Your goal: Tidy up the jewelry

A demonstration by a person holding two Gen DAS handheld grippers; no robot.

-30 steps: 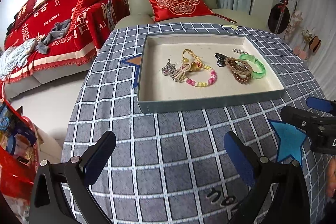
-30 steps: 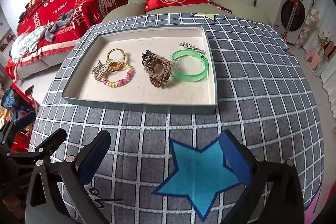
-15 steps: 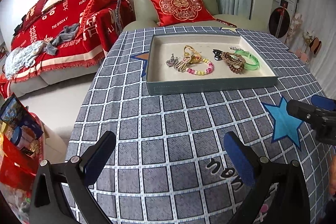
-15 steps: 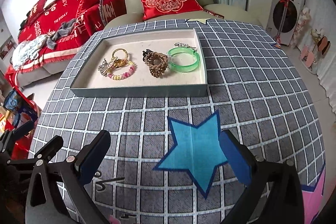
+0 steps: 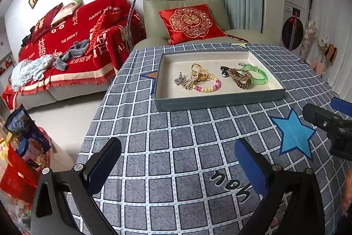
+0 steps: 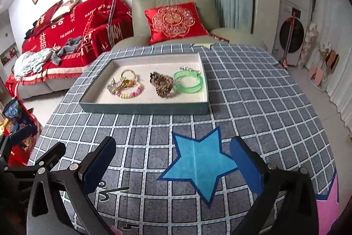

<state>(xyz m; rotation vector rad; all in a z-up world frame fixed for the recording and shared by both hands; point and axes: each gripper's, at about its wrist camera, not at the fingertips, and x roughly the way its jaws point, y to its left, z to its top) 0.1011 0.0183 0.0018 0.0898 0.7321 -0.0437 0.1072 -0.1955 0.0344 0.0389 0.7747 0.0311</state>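
Note:
A shallow grey tray (image 5: 217, 100) (image 6: 143, 107) rests on the checked tablecloth, beyond both grippers. Inside lie a green bangle (image 5: 257, 75) (image 6: 188, 82), a brown bead bracelet (image 5: 241, 78) (image 6: 164, 85), a pink and yellow bead bracelet (image 5: 206, 86) (image 6: 132, 91), a gold ring bunch (image 5: 197, 72) (image 6: 127, 77), a silver charm (image 5: 180, 80) (image 6: 112, 87), a black clip (image 5: 224, 71) and a small silver chain (image 6: 187, 68). My left gripper (image 5: 178, 166) is open and empty over the near cloth. My right gripper (image 6: 172, 165) is open and empty above a blue star.
The round table's blue-grey checked cloth (image 5: 176, 138) carries blue star patches (image 5: 292, 133). Behind it stand a green armchair with a red cushion (image 5: 191, 22) and a red-covered sofa (image 5: 66, 50). Red bags (image 5: 19, 160) sit on the floor at the left. Washing machines (image 6: 292, 21) stand at the right.
Both grippers have drawn back from the tray and risen; the tray now looks smaller and farther, with more of the room showing. Both stay open and empty.

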